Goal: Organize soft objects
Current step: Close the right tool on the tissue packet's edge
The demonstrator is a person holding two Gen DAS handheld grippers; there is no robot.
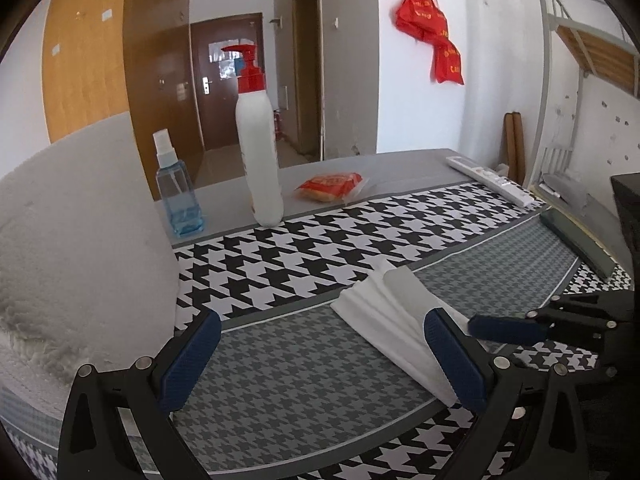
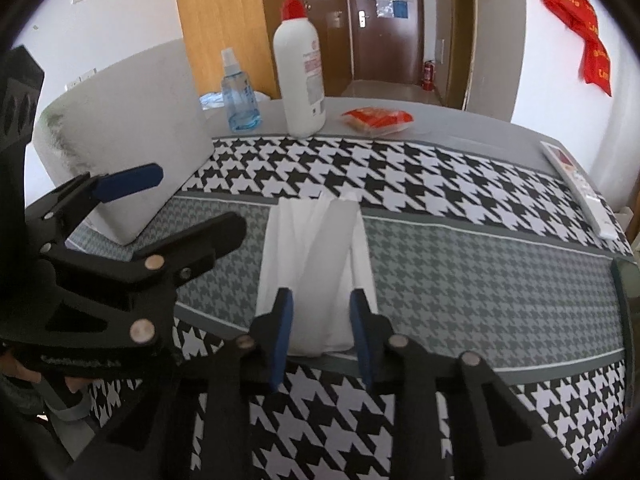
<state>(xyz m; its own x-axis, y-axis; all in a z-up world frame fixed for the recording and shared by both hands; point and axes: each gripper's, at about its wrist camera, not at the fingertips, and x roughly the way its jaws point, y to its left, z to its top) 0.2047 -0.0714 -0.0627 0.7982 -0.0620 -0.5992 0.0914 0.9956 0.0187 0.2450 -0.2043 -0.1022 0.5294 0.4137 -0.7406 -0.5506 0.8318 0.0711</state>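
A stack of white folded tissue [image 2: 316, 248] lies on the grey band of the houndstooth mat [image 2: 480, 280]. My right gripper [image 2: 322, 296] stands over the stack's near end, and its blue pads [image 2: 284, 328] touch the tissue on both sides, shut on it. My left gripper [image 1: 322, 320] is wide open just above the mat with nothing between its fingers. The tissue [image 1: 380, 308] lies just beyond its right pad [image 1: 452, 352]. A finger of the right gripper [image 1: 508, 328] reaches in from the right. A grey fluffy cushion [image 1: 80, 240] leans at the left.
Along the table's far edge stand a blue spray bottle [image 1: 178, 200] and a white pump bottle with a red top [image 1: 258, 148]. Next to them lies a red snack packet [image 1: 330, 186]. A white remote [image 1: 492, 178] and a dark flat object [image 1: 576, 240] lie at the right.
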